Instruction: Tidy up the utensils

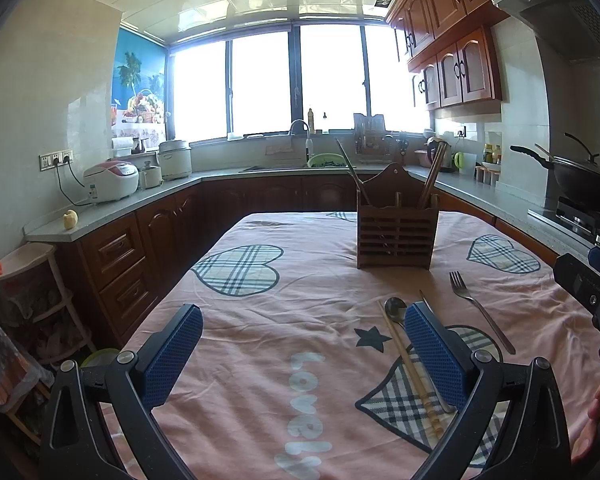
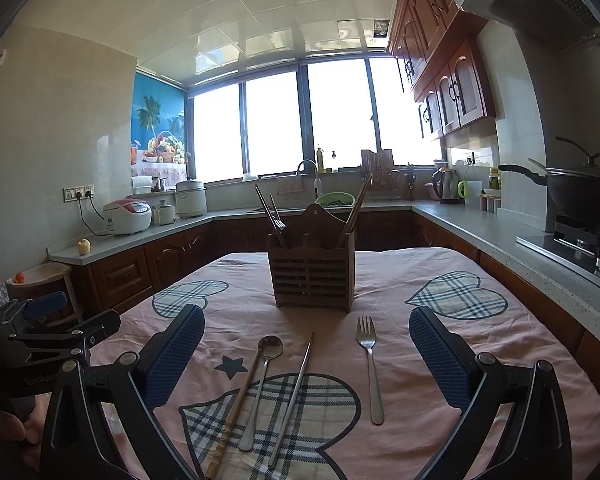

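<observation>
A slatted wooden utensil holder [image 2: 312,276] [image 1: 394,236] stands on the pink tablecloth, with chopsticks and a fork standing in it. In front of it lie a metal fork [image 2: 370,364] [image 1: 480,312], a metal chopstick [image 2: 294,396], a metal spoon [image 2: 262,384] [image 1: 395,309] and a wooden chopstick [image 2: 236,404] [image 1: 408,364]. My right gripper [image 2: 306,352] hovers open above these utensils, holding nothing. My left gripper [image 1: 302,352] is open and empty to the left of them; its right finger hides part of the spoon.
The table's pink cloth [image 1: 260,320] with plaid hearts fills the foreground. Kitchen counters wrap around behind: rice cookers [image 1: 112,180] at left, a sink [image 1: 300,160] under the window, a wok on the stove [image 1: 584,184] at right. A person's hand [image 1: 596,416] shows at the right edge.
</observation>
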Demonstrator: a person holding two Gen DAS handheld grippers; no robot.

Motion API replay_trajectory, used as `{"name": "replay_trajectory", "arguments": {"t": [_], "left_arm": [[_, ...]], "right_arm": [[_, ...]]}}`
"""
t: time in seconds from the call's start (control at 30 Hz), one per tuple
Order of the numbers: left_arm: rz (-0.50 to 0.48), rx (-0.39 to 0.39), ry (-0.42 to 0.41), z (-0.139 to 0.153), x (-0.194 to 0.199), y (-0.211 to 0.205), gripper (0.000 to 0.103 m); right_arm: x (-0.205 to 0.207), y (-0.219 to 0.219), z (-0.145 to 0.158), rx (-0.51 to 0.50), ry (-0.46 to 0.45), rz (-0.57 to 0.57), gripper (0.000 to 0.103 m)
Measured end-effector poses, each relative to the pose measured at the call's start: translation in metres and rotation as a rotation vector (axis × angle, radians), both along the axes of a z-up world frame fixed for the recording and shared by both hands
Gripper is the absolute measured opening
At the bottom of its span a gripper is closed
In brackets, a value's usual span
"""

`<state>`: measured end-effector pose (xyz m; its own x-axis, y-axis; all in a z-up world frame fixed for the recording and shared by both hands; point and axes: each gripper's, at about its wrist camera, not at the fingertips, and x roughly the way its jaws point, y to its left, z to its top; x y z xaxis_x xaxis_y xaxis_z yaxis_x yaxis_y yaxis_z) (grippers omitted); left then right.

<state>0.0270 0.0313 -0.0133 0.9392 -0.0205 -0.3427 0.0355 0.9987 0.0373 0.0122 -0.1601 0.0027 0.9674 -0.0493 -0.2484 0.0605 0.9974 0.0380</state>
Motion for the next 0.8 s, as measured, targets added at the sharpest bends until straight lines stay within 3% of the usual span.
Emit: {"name": "replay_trajectory", "arguments": {"t": [0.8], "left_arm": [[-0.005, -0.001, -0.001, 0.0010, -0.0009, -0.0013, 0.102]], "right_arm": [[-0.0020, -0.0005, 0.0016, 0.002, -0.005, 0.004, 0.103]]}}
